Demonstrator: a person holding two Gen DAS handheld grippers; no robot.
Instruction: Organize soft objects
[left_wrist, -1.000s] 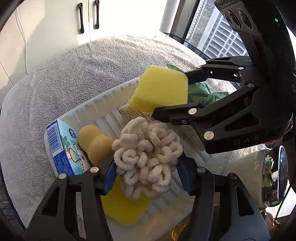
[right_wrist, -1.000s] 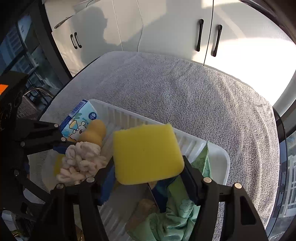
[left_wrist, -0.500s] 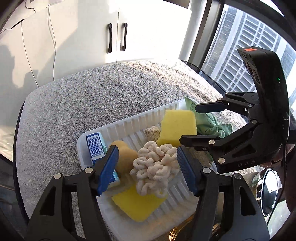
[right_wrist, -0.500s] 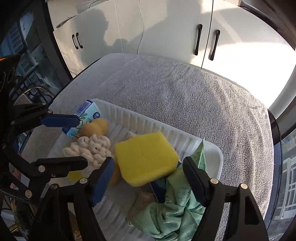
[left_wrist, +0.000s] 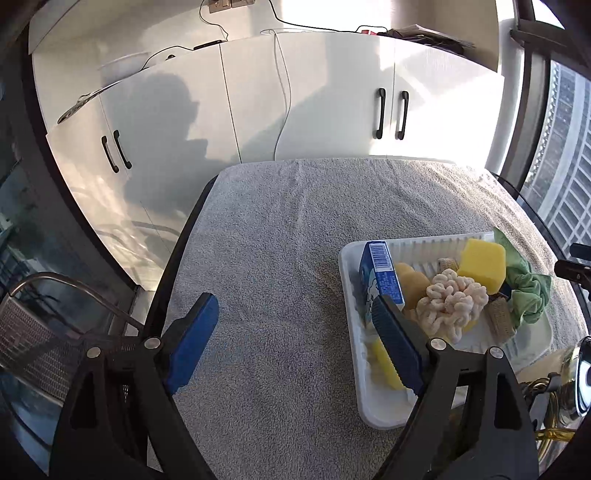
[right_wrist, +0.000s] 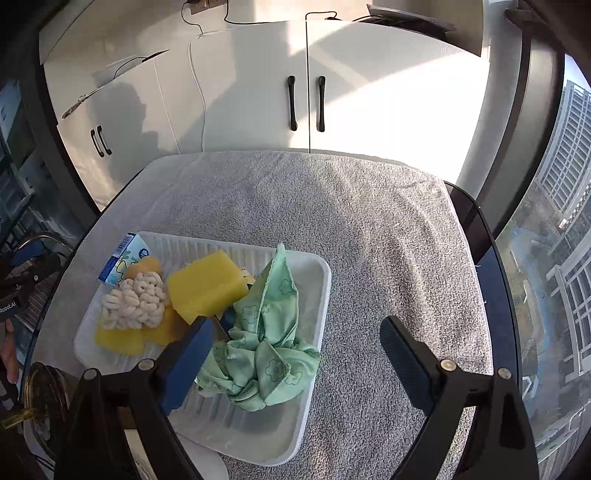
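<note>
A white ribbed tray (right_wrist: 314, 295) (left_wrist: 349, 266) on the grey towel holds a cream looped sponge (right_wrist: 135, 299) (left_wrist: 452, 302), a yellow sponge block (right_wrist: 207, 286) (left_wrist: 482, 264), a flat yellow sponge (right_wrist: 118, 338), a tan sponge (left_wrist: 410, 280), a blue carton (right_wrist: 123, 260) (left_wrist: 382, 275) and a crumpled green cloth (right_wrist: 266, 339) (left_wrist: 528, 291). My left gripper (left_wrist: 295, 343) is open and empty, above the towel left of the tray. My right gripper (right_wrist: 295, 363) is open and empty, above the tray's right edge.
The grey towel (right_wrist: 369, 229) covers a round glass table. White cabinets (right_wrist: 306, 74) stand behind it. A wire-mesh chair (left_wrist: 33, 332) stands at the left. A window with a view of buildings (right_wrist: 554, 221) runs along the right.
Both grippers let go of their sponges, opened wide and pulled up and back from the tray. The cream sponge and the yellow block now lie in the tray.
</note>
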